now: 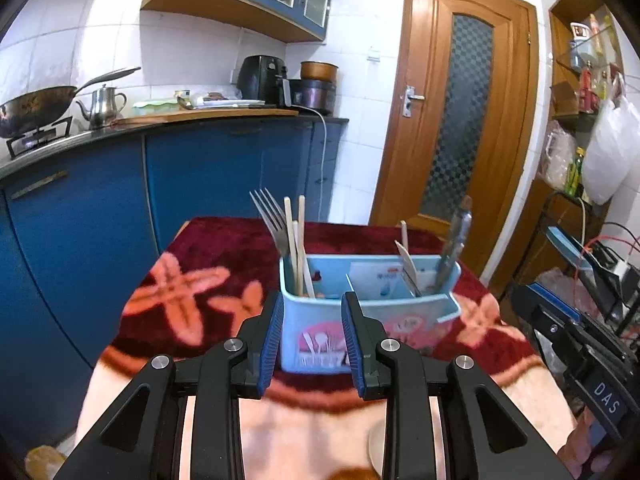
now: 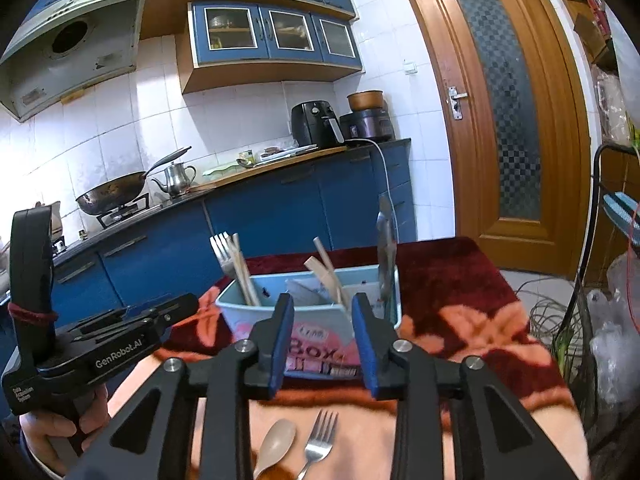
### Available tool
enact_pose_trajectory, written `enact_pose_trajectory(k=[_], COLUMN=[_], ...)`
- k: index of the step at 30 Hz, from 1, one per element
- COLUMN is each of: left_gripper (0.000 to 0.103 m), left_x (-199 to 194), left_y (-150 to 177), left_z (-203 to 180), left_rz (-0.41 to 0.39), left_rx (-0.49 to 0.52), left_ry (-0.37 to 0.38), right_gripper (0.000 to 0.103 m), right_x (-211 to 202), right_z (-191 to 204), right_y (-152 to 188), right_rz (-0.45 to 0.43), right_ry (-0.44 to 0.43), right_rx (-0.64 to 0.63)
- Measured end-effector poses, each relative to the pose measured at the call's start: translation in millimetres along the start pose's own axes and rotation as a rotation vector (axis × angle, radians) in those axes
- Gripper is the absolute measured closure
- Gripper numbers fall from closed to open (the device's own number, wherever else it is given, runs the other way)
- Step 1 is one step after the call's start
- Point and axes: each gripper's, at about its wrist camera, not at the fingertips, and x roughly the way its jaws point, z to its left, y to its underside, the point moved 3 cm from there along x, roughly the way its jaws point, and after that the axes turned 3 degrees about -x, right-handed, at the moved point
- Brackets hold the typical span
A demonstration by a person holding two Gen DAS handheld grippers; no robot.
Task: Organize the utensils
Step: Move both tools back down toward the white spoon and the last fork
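Note:
A light blue utensil box [image 1: 320, 332] stands on a table under a red flowered cloth [image 1: 200, 264]. Its left compartment holds a metal fork [image 1: 270, 216] and wooden chopsticks [image 1: 298, 240]. Its right compartment holds a metal-handled utensil [image 1: 454, 244] and a flat wooden piece. My left gripper [image 1: 312, 344] is open and empty just in front of the box. My right gripper [image 2: 324, 344] is open and empty in front of the same box [image 2: 312, 344]. A beige spoon [image 2: 276, 446] and a metal fork [image 2: 320, 438] lie on the cloth below the right gripper.
Blue kitchen cabinets [image 1: 200, 168] with a wok [image 1: 32, 108], kettle and appliances stand behind the table. A wooden door [image 1: 460, 112] is at the back right. Shelves, bags and cables [image 1: 592, 200] crowd the right side. The left gripper's body [image 2: 100, 344] shows at left in the right wrist view.

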Motion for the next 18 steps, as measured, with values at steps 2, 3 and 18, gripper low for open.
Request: enact_pose_trajectory(k=[2,3,18], left_gripper=[0.072,0.072,0.072], left_x=[-5.1,-8.3,-20.0], left_y=[3.7,6.7,51.9], left_z=[-0.3,-0.8,-1.9], left_rz=[0.009,0.014,0.129], left_rx=[0.000,0.000,0.020], left_ry=[0.003,0.005,0.008], right_gripper=[0.068,0.068,0.064], right_x=[-4.4,-6.2,-25.7], right_z=[3.8,3.8,-2.2], right_y=[5.9,9.4,53.9], right_rz=[0.009,0.013,0.116], right_ry=[-0.010,-0.011,0.013], right_rx=[0.008,0.009,0.052])
